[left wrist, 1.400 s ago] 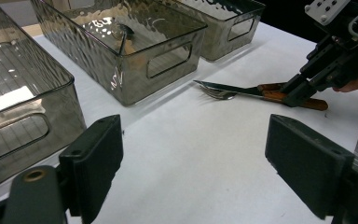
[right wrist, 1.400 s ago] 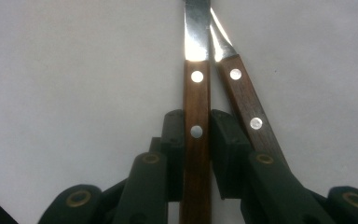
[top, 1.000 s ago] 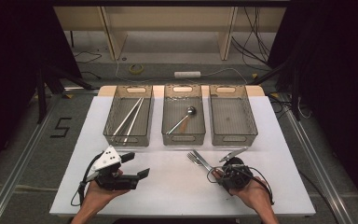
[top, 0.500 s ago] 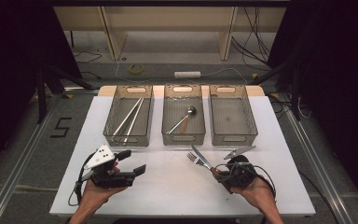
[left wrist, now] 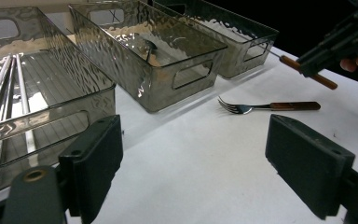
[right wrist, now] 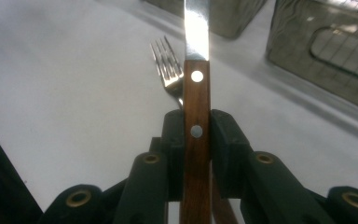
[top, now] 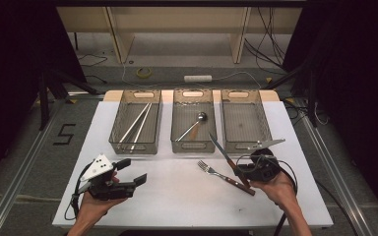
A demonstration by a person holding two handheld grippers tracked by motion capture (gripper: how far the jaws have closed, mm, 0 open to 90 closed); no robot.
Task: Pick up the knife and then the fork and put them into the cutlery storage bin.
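1. At the near left of the white table (top: 177,196), the left gripper (top: 134,173) hangs with its jaws wide apart and nothing between them. It sits in much the same place as a second ago.
2. Far left stands a smoked clear plastic bin holding pale chopsticks (top: 137,123). The middle bin (top: 193,125) holds a metal ladle-like spoon (top: 193,125), and the right bin (top: 243,123) looks bare.
3. The steel fork with a wooden handle (top: 216,173) lies flat on the table, near the middle bin, just left of the right hand.
4. What has changed: a second ago the wooden-handled steel table knife (top: 229,161) lay low beside the fork. Now the right gripper (top: 243,169) has lifted it, blade slanting up and away toward the gap between the middle and right bins. I judge the pick is done and the carry to a bin is next, likely the bare right one.
5. The right gripper is clamped tight on the knife's handle.
6. The right gripper view shows the pads (right wrist: 223,140) squeezing the handle just below its second rivet, which the high view cannot resolve.
7. The left gripper view shows the knife clear of the table, above the fork (left wrist: 270,107).
8. The high view alone lays out all three bins together.
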